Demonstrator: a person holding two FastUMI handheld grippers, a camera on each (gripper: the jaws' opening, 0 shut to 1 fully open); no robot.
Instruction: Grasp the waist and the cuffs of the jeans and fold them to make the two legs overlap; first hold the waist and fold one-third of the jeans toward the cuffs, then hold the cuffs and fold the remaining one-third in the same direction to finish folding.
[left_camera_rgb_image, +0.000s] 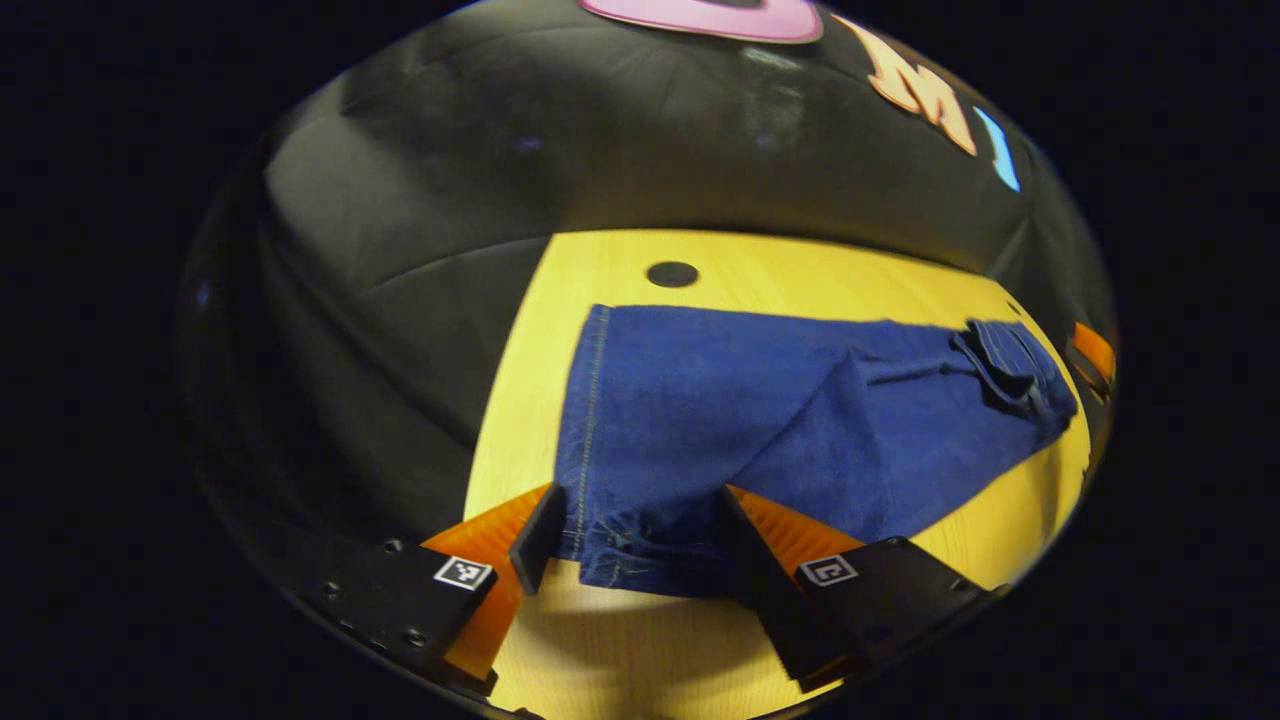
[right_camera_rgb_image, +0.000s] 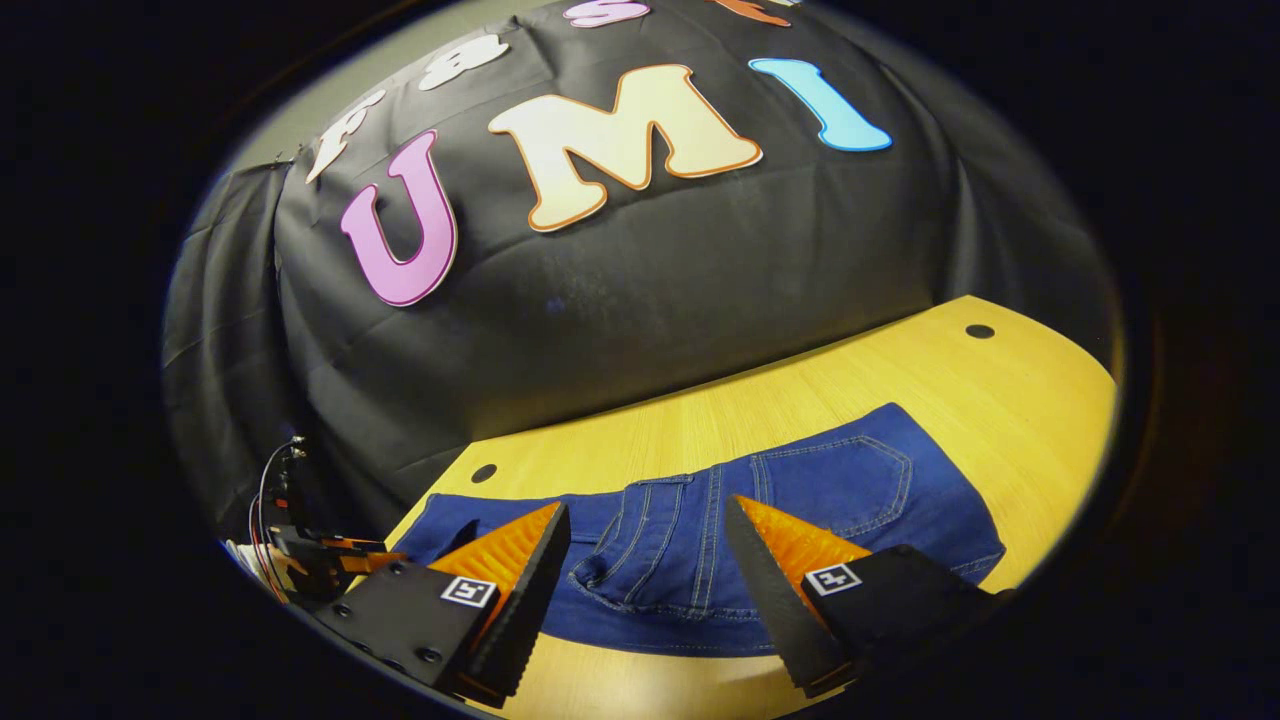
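Note:
Dark blue jeans (left_camera_rgb_image: 720, 400) lie flat along the yellow wooden table (left_camera_rgb_image: 620, 265). In the left gripper view the cuff end is nearest and the waist (left_camera_rgb_image: 1010, 365) lies rumpled at the far right. My left gripper (left_camera_rgb_image: 635, 500) is open, with the near cuff (left_camera_rgb_image: 640, 550) lying between its spread fingers. In the right gripper view the waist (right_camera_rgb_image: 660, 560) with a back pocket (right_camera_rgb_image: 850, 480) lies close in front. My right gripper (right_camera_rgb_image: 648, 508) is open just over the waistband, fingers apart on either side of the belt-loop area.
The table has round dark holes (left_camera_rgb_image: 672, 273) (right_camera_rgb_image: 979, 331) near its back edge. The black cloth wall (right_camera_rgb_image: 650, 280) hangs right behind the table. The other gripper (right_camera_rgb_image: 320, 555), with wires, shows at far left in the right gripper view. Bare wood (right_camera_rgb_image: 1010, 420) lies beyond the waist.

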